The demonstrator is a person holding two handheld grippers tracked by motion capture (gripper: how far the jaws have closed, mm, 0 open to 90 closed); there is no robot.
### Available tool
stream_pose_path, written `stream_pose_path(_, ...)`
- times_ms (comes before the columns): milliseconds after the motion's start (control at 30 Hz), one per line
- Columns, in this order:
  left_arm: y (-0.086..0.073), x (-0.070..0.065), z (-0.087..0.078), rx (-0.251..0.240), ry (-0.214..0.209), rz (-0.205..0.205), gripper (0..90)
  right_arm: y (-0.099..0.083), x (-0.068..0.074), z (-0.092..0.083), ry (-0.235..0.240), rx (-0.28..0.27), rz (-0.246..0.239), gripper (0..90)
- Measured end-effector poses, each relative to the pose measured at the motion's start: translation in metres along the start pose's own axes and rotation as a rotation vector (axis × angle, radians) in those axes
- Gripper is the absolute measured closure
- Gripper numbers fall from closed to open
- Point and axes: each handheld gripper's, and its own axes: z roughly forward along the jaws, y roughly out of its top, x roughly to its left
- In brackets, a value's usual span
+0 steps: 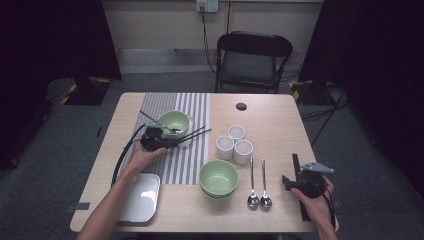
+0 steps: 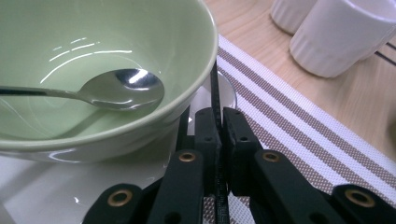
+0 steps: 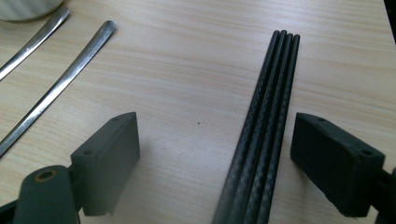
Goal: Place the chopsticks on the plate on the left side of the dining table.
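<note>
Bowls: two green, one [image 1: 175, 121] on the striped mat [image 1: 187, 160] with a spoon [image 2: 116, 88] inside, one [image 1: 219, 177] on the counter [image 1: 270, 117] | cups: three white [image 1: 234, 144] | spoons: two more [image 1: 258, 185] | left gripper [image 1: 172, 141]: fingers pressed together, pinching black chopsticks [image 2: 215, 93] beside the mat bowl | right gripper [image 3: 215, 154]: fingers spread around chopsticks bundle [image 3: 266, 116] near counter's right edge, open wood between.

Overhead light falls evenly on the pale counter [image 1: 270, 115] while the room around sinks into deep dark, glare streaks glint inside the green bowl [image 2: 93, 60], the near tongs [image 2: 218, 154] blur softly, and shadows stay short and faint.
</note>
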Motion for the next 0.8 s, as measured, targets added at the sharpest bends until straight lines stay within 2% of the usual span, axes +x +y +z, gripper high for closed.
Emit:
stream_pose_path(67,-0.0009,0.0008,0.0020,0.012,0.006,0.001,85.4,0.0000,0.0000,0.0000,0.000,-0.001,-0.001,14.9)
stream_pose_path(100,-0.0012,0.0015,0.0024,0.011,-0.003,0.002,85.4,0.0000,0.0000,0.0000,0.000,0.000,0.000,14.9)
stream_pose_path(433,-0.0012,0.0023,0.0038,-0.006,0.024,-0.003,84.7,0.0000,-0.0001,0.0001,-0.001,0.000,0.000,14.9)
stream_pose_path(800,-0.0004,0.0020,0.0048,0.006,0.037,0.014,84.1,0.0000,-0.0001,0.0000,0.000,0.000,-0.001,14.9)
